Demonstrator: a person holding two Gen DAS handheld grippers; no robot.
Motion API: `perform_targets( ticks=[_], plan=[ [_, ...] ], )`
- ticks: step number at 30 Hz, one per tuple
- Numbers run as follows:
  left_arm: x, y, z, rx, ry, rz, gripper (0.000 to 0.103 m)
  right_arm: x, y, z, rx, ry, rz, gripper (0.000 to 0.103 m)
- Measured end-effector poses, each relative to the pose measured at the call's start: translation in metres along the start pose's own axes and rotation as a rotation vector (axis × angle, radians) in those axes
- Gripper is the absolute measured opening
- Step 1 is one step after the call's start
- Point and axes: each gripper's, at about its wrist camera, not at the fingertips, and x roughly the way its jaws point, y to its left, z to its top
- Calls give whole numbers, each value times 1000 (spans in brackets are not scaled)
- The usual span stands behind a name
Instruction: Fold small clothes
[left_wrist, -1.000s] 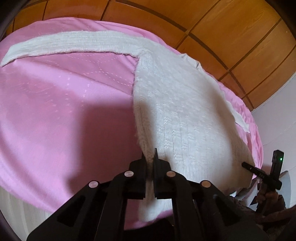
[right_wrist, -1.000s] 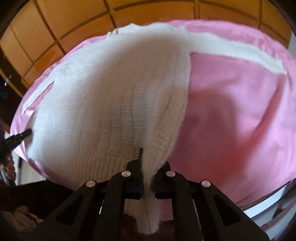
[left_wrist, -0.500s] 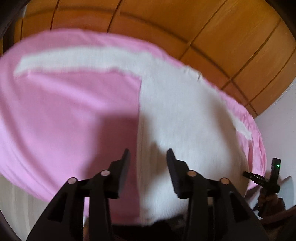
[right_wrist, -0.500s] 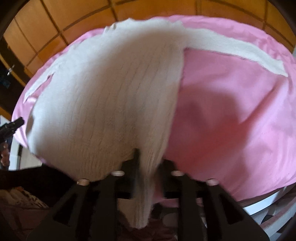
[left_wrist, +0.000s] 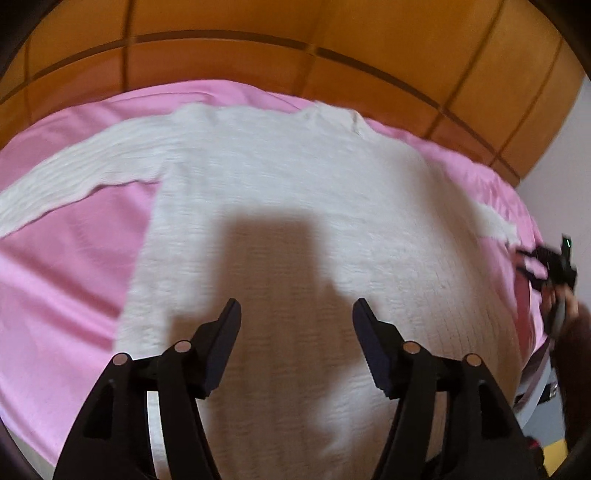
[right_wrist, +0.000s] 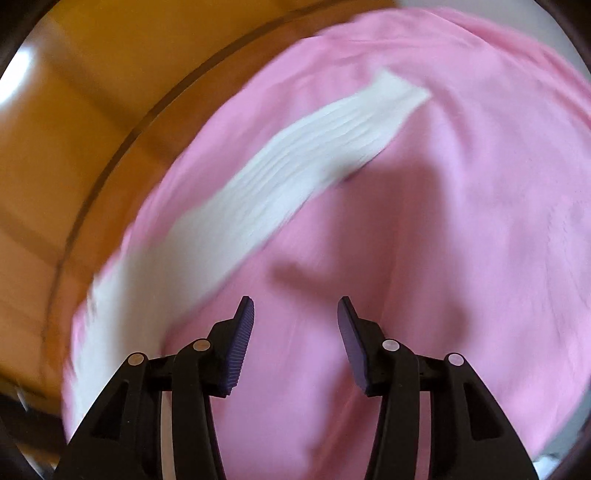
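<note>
A white knit sweater (left_wrist: 280, 221) lies flat on a pink bedsheet (left_wrist: 55, 280), body toward me, one sleeve (left_wrist: 74, 173) stretched left. My left gripper (left_wrist: 296, 314) is open and empty above the sweater's lower body. In the right wrist view my right gripper (right_wrist: 295, 312) is open and empty above the pink sheet (right_wrist: 461, 240); the sweater's right sleeve (right_wrist: 295, 170) runs diagonally up from lower left, left of the fingers. The right gripper (left_wrist: 546, 266) also shows at the far right of the left wrist view. Both views are motion-blurred.
A wooden panelled headboard or wall (left_wrist: 332, 44) stands behind the bed, and shows in the right wrist view (right_wrist: 74, 129) too. The bed's right edge and floor (left_wrist: 546, 424) lie at lower right.
Both grippers were shut on the sweater's hem; both have opened and let go. The left has swung over the sweater body, the right has turned toward the right sleeve.
</note>
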Motion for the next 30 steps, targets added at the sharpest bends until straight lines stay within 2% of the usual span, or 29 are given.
perform_targets(
  ticks=[2, 7, 9, 11, 13, 16, 18, 23, 26, 28, 30],
  plan=[
    [7, -7, 0, 10, 25, 4, 63, 13, -10, 22, 66, -19, -2, 47],
    [19, -5, 1, -27, 58, 20, 63, 46, -30, 73, 162, -61, -70, 47],
    [22, -4, 2, -39, 67, 27, 63, 55, -31, 87, 175, -75, -104, 39],
    [27, -2, 3, -44, 81, 37, 63, 59, -34, 99, 174, -72, -124, 19],
    [29, -2, 4, -46, 85, 40, 63, 61, -32, 110, 161, -82, -164, 6],
    [30, -1, 4, -45, 82, 35, 63, 43, -14, 123, 91, -146, -188, 4],
    [32, -1, 4, -46, 82, 29, 63, 25, 2, 128, 50, -181, -146, 4],
    [30, -1, 8, -40, 69, 1, 63, -11, 89, 109, -151, -203, 60, 4],
    [25, 0, 10, -49, 52, -24, 63, -17, 158, 76, -300, -163, 180, 4],
    [23, 3, 10, -64, 44, -37, 63, -14, 206, 42, -390, -111, 268, 4],
    [20, 9, 8, -86, 38, -51, 63, -9, 241, 15, -456, -70, 319, 4]
  ],
)
